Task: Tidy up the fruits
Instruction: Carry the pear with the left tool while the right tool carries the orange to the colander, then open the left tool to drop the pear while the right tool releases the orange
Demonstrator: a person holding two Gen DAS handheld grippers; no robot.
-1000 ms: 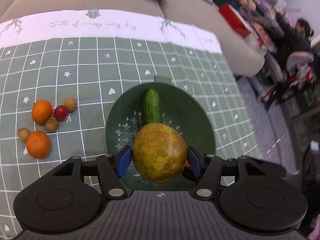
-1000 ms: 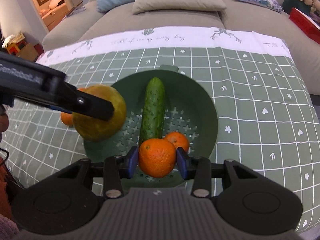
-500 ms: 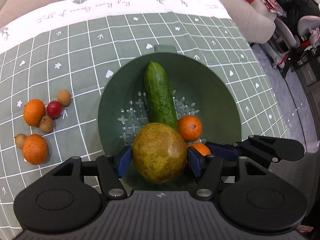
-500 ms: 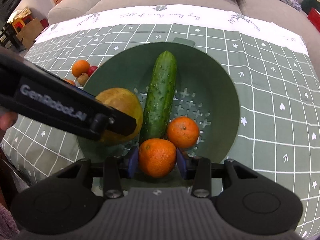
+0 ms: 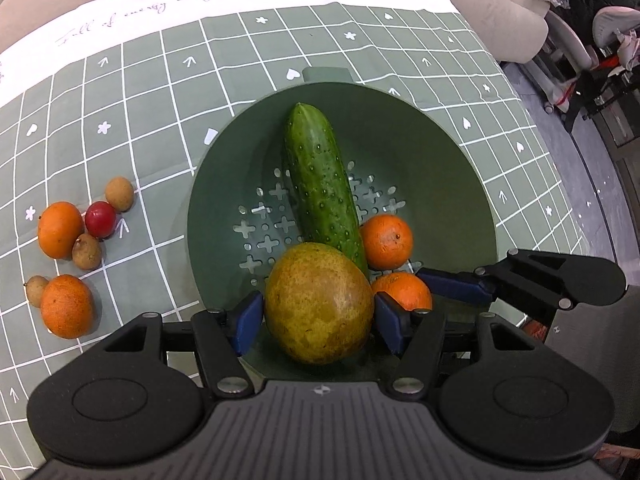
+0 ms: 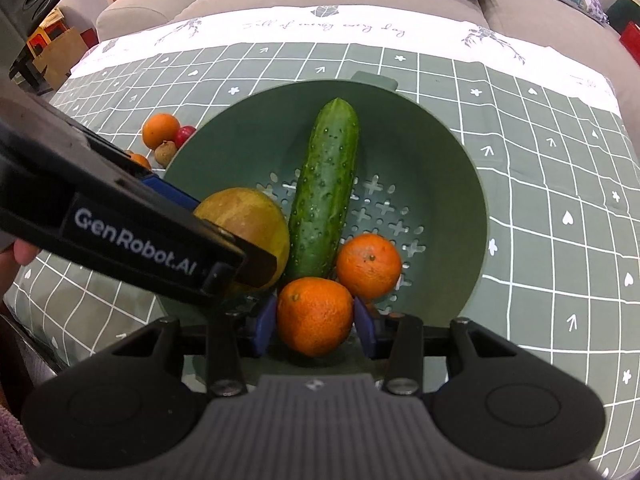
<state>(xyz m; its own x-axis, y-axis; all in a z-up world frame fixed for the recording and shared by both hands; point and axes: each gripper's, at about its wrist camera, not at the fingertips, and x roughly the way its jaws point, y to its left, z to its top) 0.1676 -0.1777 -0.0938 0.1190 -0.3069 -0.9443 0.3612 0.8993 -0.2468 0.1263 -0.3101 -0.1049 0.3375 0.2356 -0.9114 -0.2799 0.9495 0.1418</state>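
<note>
Fruits, left wrist view: left claw clamped on yellow-green pear over green colander; cucumber inside. Right wrist view: right claw clamped on mandarin at the colander's near edge, second mandarin beside.

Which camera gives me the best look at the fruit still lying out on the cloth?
The left wrist view: the loose fruit lies in the open beside the green colander. The right wrist view shows only part of it; the colander's rim and the left gripper hide the rest.
</note>
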